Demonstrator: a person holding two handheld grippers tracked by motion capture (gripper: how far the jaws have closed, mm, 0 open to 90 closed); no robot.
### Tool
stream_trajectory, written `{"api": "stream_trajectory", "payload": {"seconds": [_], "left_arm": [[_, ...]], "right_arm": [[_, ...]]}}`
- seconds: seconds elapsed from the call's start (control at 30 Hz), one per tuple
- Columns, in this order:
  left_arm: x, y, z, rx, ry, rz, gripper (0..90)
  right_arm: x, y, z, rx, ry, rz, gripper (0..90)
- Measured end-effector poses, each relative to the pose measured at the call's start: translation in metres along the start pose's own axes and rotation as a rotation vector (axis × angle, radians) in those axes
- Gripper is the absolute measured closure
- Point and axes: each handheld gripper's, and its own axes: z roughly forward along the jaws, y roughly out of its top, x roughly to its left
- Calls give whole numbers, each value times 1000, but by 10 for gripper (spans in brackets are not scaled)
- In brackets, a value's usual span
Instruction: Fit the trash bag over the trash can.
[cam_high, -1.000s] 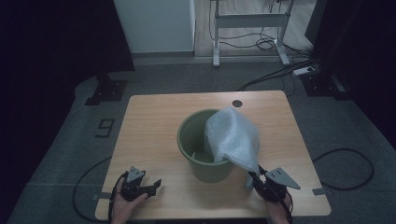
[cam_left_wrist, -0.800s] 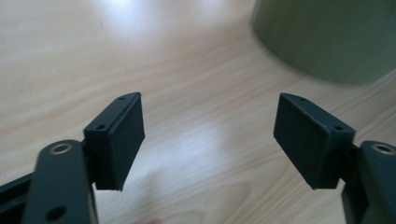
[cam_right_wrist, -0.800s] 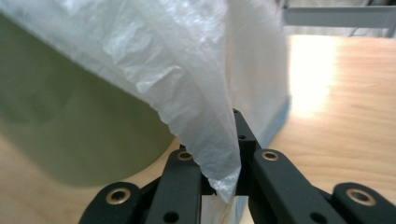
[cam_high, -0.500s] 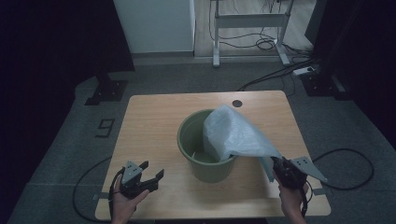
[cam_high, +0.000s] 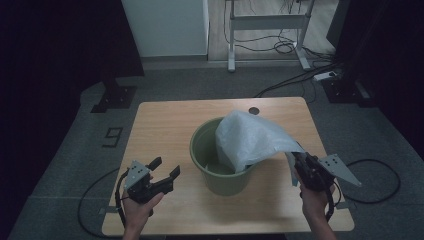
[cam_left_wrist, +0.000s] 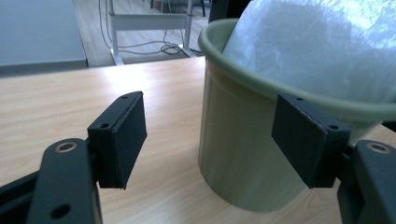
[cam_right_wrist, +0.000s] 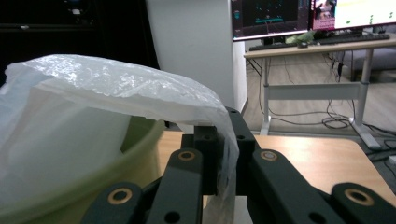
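A pale green bucket (cam_high: 220, 160) stands in the middle of the wooden table (cam_high: 165, 120). A white translucent plastic bag (cam_high: 250, 137) bulges out of it and stretches over the rim to the right. My right gripper (cam_high: 295, 160) has just been closing and is shut on the bag's edge, held off the table. In the right gripper view the film (cam_right_wrist: 93, 93) runs between the jaws of the right gripper (cam_right_wrist: 224, 140), beside the bucket (cam_right_wrist: 116, 154). My left gripper (cam_high: 166, 166) has narrowed slightly but stays open, empty, left of the bucket. The left gripper (cam_left_wrist: 212, 140) faces the bucket wall (cam_left_wrist: 233, 154) and bag (cam_left_wrist: 317, 51).
A small dark disc (cam_high: 254, 110) sits near the table's far edge. Beyond the table are a white cabinet (cam_high: 165, 25), a metal desk frame (cam_high: 267, 22) and floor cables (cam_high: 300, 75). A lit monitor (cam_right_wrist: 275, 11) stands on that desk.
Both hands have risen. The right gripper has moved right and outward, drawing the bag's edge out over the bucket rim. The left gripper has lifted off the table, still empty.
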Motion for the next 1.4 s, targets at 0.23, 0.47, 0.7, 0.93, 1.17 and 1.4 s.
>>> {"api": "stream_trajectory", "payload": {"seconds": [0.23, 0.47, 0.7, 0.93, 1.17, 1.4], "left_arm": [[-12, 12, 6, -15, -25, 34, 261], [-24, 19, 13, -37, -45, 42, 258], [-34, 23, 12, -54, -68, 63, 235], [-49, 28, 10, -59, -97, 102, 220], [-61, 33, 14, -63, -118, 133, 218], [-71, 34, 22, -71, -127, 136, 224]], "right_arm": [[13, 12, 6, -8, 30, -26, 849], [33, 22, 11, -8, 87, -58, 842], [49, 23, 14, 3, 125, -93, 839], [61, 15, 13, 22, 157, -104, 838], [74, 8, 10, 29, 204, -115, 833], [87, 4, 10, 31, 247, -158, 823]]}}
